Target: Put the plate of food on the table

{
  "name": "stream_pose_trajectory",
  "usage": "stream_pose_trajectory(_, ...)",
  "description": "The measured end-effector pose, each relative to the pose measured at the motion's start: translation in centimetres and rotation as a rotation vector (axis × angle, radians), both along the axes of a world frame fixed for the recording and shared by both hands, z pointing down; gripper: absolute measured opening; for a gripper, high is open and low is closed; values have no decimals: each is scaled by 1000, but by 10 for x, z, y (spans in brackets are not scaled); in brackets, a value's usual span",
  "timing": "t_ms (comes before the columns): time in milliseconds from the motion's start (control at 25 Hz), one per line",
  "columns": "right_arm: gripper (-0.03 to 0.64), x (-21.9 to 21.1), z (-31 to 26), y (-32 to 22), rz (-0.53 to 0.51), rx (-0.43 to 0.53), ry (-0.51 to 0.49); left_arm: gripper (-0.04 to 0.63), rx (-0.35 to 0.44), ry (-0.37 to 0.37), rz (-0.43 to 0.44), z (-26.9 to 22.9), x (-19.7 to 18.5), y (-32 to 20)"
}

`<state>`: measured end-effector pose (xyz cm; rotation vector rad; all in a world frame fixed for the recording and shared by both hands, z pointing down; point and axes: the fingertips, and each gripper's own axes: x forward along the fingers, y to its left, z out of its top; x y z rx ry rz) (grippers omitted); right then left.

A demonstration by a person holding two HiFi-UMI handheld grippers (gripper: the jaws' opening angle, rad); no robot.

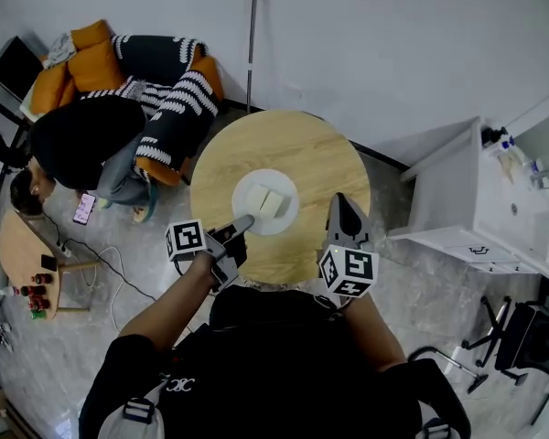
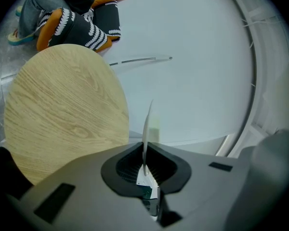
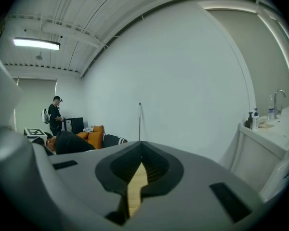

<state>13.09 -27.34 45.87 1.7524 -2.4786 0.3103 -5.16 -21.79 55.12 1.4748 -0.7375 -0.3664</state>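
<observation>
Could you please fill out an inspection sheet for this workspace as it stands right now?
Surface: round wooden table, holding only the plate.
Job's things: white plate with two pale food pieces, over the table's middle; whether it rests there cannot be told.
Clutter: nothing seen on the table.
Grippers: left gripper shut on the plate's near rim; right gripper shut and empty, over the table's near side.
Cables: a cable trails across the floor on the left.
Surroundings: person crouched by orange and striped cushions; white sink cabinet on the right; office chair.
</observation>
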Motion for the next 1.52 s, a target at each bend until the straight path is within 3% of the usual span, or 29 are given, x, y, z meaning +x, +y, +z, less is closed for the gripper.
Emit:
stream_pose_trajectory(120, 8, -4, -1, -2, 16, -1, 5, 20, -23, 34, -5, 7, -10, -5)
stream_pose_trajectory(320, 8, -4, 5, -1, 50, -24, 17, 20, -72, 158, -19, 16, -15, -15)
stream_pose_trajectory(520, 8, 5, 11, 6, 88, -45, 43, 20, -55, 84, 20, 37, -23, -25)
stream_pose_trajectory(960, 8, 41, 16, 31, 180, -76, 117, 20, -54, 64, 80, 87, -8, -41)
stream_pose_trajectory(1520, 8, 64, 26, 59, 285, -127, 136, 21, -94, 16, 209, 133, 11, -41)
